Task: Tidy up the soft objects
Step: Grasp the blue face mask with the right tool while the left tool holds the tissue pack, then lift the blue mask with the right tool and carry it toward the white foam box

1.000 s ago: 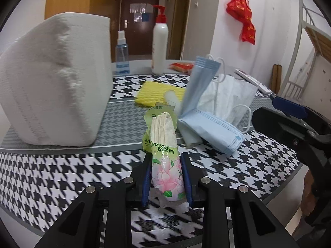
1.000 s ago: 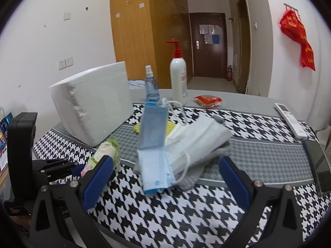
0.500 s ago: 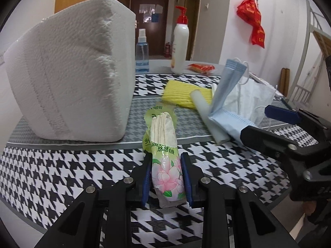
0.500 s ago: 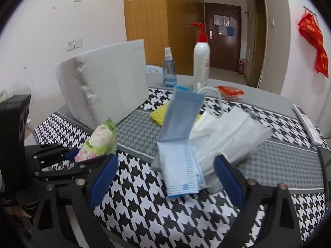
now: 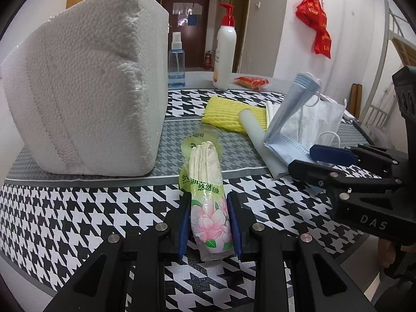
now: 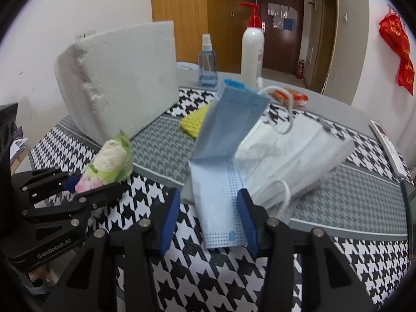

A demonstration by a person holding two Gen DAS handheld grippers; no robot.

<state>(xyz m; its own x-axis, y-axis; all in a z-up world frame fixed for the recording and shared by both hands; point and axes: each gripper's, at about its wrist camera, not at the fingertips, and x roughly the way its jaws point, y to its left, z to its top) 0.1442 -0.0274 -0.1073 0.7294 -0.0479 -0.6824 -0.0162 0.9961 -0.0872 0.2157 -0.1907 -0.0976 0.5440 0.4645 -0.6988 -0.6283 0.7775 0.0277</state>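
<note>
The left gripper (image 5: pixel 209 221) pinches the tissue pack (image 5: pixel 208 195) near the table's front edge. The right gripper (image 6: pixel 208 218) has just been closing around the blue face mask (image 6: pixel 221 171) — pads not yet pressing; centre both pads first.

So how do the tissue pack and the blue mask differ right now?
The tissue pack is a plump green, flower-printed packet; the blue mask is a thin sheet, bent so its far half stands up. The left gripper is clamped on the pack, while the right gripper, which has just been closing, only straddles the mask, with a gap on one side. Both are soft and sit on the houndstooth cloth.
</note>
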